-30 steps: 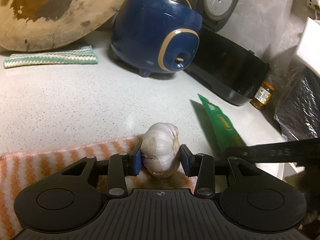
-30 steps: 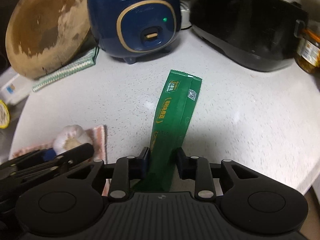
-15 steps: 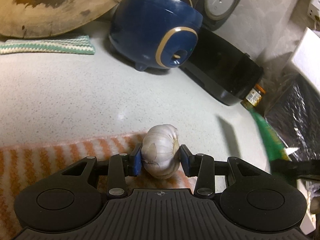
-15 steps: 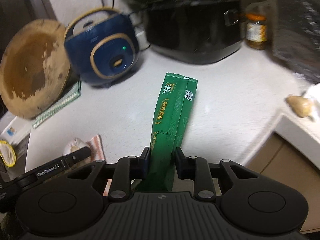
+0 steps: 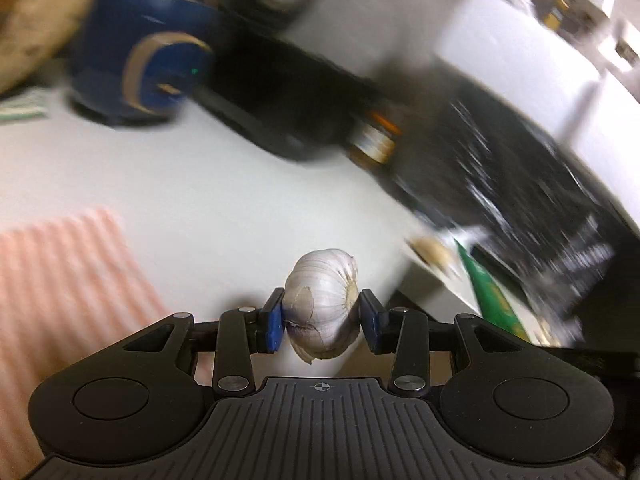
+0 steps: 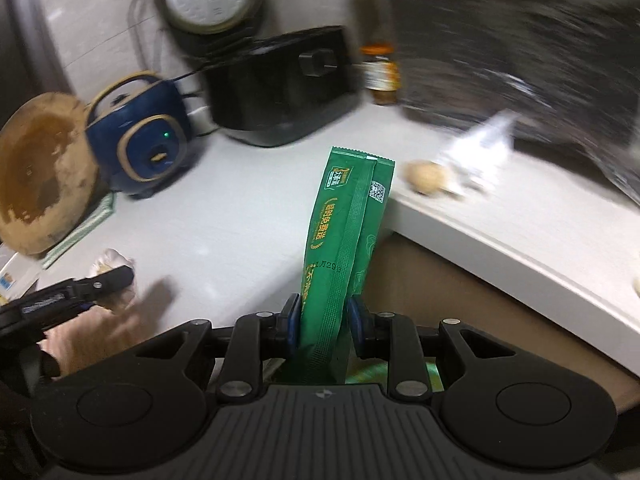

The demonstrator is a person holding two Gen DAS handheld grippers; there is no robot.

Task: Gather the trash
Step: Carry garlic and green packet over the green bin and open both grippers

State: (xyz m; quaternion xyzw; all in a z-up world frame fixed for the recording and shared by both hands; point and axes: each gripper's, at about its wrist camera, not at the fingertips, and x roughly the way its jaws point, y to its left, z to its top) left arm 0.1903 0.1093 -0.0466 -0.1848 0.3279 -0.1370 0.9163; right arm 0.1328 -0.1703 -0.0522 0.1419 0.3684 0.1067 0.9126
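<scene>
The left tongs [image 5: 322,322] grip a garlic bulb [image 5: 322,304] between their blue pads, holding it above the pale counter [image 5: 208,200], near its front edge. A pink striped cloth [image 5: 60,272] lies on the counter to the left. The right tongs [image 6: 323,320] are clamped on the lower part of a green wrapper [image 6: 346,236], which stands up past the counter's edge. In the right view, a blue cooker [image 6: 140,148] sits at the back left beside a round wooden board [image 6: 40,172], with a black appliance [image 6: 280,88] and a jar [image 6: 380,74] further right. A small brown lump [image 6: 426,176] and crumpled white paper [image 6: 480,156] lie near the right front edge. A black bag [image 6: 520,52] is blurred behind them.
</scene>
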